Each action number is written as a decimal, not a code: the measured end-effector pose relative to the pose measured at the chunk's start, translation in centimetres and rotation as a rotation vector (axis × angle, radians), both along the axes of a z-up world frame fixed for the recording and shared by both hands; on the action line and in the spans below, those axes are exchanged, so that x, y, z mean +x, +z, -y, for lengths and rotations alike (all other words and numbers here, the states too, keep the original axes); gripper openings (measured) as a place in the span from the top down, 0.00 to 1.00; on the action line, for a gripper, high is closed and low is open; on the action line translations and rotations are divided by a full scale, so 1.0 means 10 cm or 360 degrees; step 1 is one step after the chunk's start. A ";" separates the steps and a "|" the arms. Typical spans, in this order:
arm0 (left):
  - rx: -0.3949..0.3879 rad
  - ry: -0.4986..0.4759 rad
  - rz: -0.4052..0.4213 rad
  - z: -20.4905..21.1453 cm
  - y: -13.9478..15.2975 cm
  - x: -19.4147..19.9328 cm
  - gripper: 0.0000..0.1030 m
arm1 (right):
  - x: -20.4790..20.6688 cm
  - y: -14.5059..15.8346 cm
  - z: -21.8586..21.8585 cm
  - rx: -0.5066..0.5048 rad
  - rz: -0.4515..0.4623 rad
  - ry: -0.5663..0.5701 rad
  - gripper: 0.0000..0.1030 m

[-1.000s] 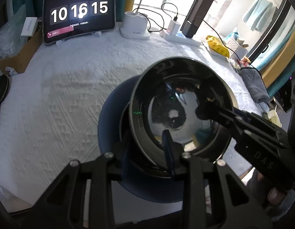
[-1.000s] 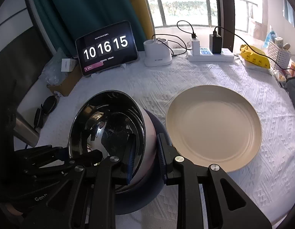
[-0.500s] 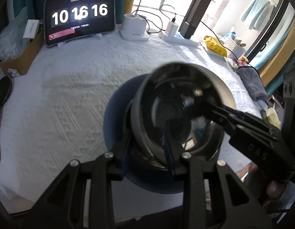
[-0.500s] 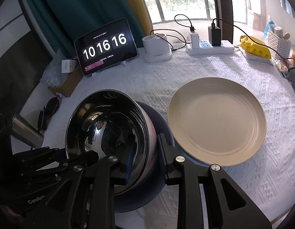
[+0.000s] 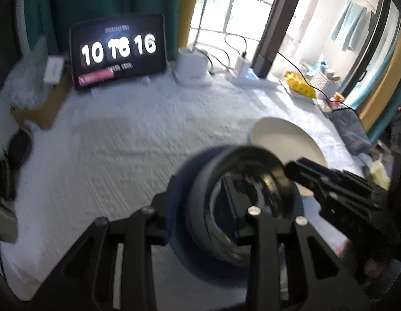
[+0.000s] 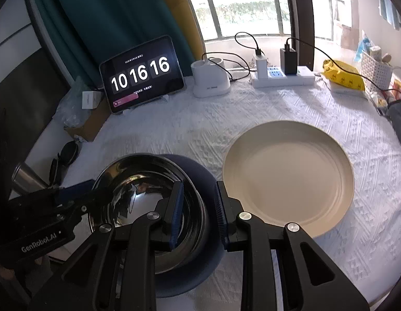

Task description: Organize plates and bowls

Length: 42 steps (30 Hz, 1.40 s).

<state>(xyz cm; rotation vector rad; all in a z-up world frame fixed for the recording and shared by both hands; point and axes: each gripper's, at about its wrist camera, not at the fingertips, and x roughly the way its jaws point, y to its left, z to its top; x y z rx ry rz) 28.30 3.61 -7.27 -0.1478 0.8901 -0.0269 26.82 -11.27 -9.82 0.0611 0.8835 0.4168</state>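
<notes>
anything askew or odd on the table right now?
Yes: the steel bowl sits tilted on the dark blue plate, one side raised, with both grippers at its rim. The cream plate lies flat beside it. No spills or damage visible.

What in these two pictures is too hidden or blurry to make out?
- Left wrist view: motion blur smears the steel bowl; the grip is unreadable.
- Right wrist view: the blue plate is largely covered by the bowl and the right hand-held gripper.
- Tablet small print: too tiny.

light: bright daylight from window [image 6: 242, 10] (glare) | left view: motion-blurred | right view: sharp | edges: fisheye-bent, dark corners
</notes>
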 end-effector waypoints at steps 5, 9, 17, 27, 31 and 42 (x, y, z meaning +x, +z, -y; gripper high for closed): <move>0.0130 0.0073 0.0151 0.01 0.10 0.09 0.67 | 0.05 0.04 -0.03 -0.0018 0.0036 0.0019 0.75; 0.0186 0.0068 0.0178 0.00 0.11 0.16 0.67 | 0.10 0.05 -0.05 -0.0028 0.0050 0.0025 0.75; 0.0207 0.0094 0.0087 -0.10 -0.14 0.24 0.67 | 0.16 0.01 -0.08 -0.0046 0.0046 0.0016 0.75; 0.0312 0.0109 0.0135 -0.05 -0.17 0.12 0.67 | 0.16 -0.02 -0.16 -0.0074 0.0047 0.0010 0.73; 0.0374 0.0112 0.0142 -0.01 -0.22 0.14 0.67 | 0.15 -0.01 -0.20 -0.0086 0.0049 0.0016 0.67; 0.0191 0.0110 0.0090 -0.17 -0.21 0.12 0.67 | 0.13 0.01 -0.23 -0.0121 0.0058 0.0015 0.66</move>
